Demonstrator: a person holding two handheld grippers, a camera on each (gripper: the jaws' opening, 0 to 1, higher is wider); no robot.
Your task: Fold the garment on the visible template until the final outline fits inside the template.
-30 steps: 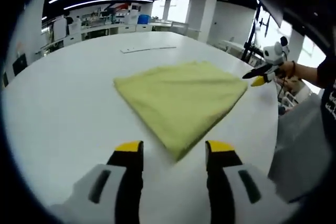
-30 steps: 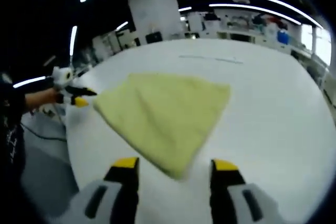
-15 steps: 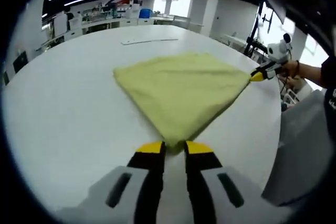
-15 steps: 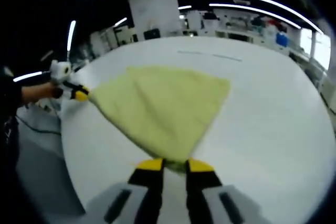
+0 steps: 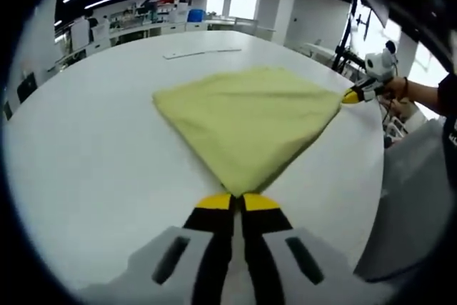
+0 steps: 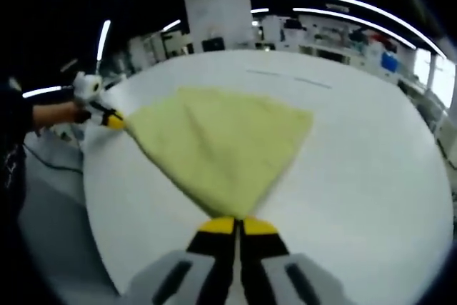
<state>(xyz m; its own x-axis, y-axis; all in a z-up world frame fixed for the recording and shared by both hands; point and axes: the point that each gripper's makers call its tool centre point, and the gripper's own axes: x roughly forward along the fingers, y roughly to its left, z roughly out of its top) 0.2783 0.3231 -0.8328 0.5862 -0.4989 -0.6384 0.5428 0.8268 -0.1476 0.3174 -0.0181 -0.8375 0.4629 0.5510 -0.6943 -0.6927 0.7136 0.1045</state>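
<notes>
Grippers [image 5: 237, 201] [image 6: 238, 225] clamped on cloth [image 5: 246, 116] corners

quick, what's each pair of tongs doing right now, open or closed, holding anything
Left tongs: closed on a corner of the yellow cloth.
Right tongs: closed on another corner of the same cloth.

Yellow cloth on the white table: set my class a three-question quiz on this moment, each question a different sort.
1. True or false: both grippers are shut on corners of the yellow cloth.
2. What colour are the tips of the left gripper? A black, B yellow, C red.
3. Fill in: the cloth lies on a white ____.

Key: 1 true; the right gripper pinches one too. 2 B. 3 table.
</notes>
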